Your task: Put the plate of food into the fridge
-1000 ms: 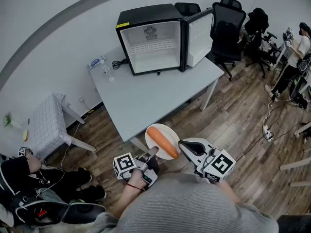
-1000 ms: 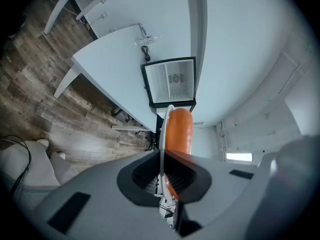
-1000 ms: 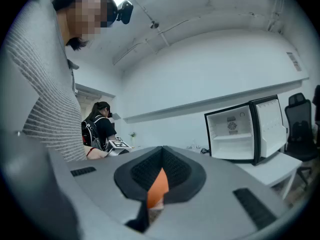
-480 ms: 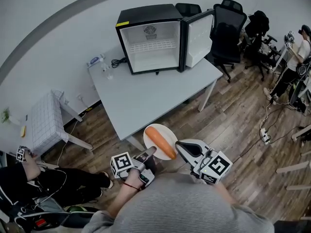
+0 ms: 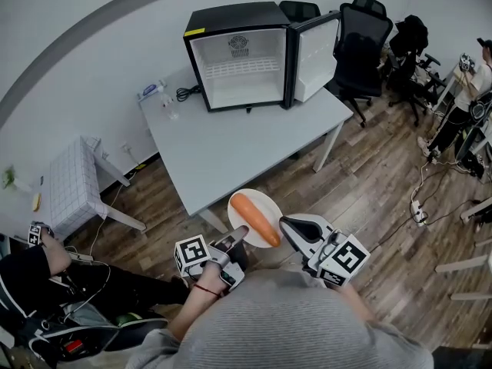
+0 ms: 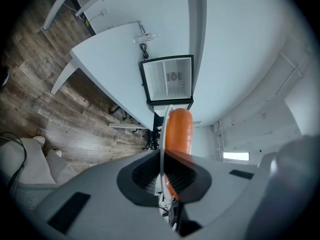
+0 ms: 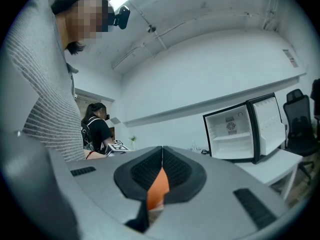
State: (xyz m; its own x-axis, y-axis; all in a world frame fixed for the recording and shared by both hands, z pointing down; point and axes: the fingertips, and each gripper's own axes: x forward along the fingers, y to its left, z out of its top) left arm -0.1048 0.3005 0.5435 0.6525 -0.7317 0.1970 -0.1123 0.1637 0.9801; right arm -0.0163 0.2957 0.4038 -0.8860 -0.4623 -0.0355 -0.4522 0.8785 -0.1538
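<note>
A white plate (image 5: pixel 247 203) with a long orange piece of food (image 5: pixel 255 219) hangs in the air just off the near edge of the grey table (image 5: pixel 231 152). My left gripper (image 5: pixel 240 234) is shut on the plate's near-left rim, and my right gripper (image 5: pixel 284 225) is shut on its right rim. The left gripper view shows the rim edge-on between the pads (image 6: pixel 145 171) with the orange food (image 6: pixel 178 129) beyond. In the right gripper view the orange food (image 7: pixel 159 186) shows below the shut pads (image 7: pixel 176 169). The black fridge (image 5: pixel 238 60) stands open and empty at the table's far end.
The fridge door (image 5: pixel 315 48) swings out to the right. Small bottles and a cable (image 5: pixel 165 102) lie left of the fridge. Office chairs (image 5: pixel 361 29) stand behind the table, a white stool (image 5: pixel 73 187) to its left. A person (image 5: pixel 31 275) sits on the floor at left.
Both grippers keep their hold on the plate, which has barely shifted. The person on the floor at left has moved a little.
</note>
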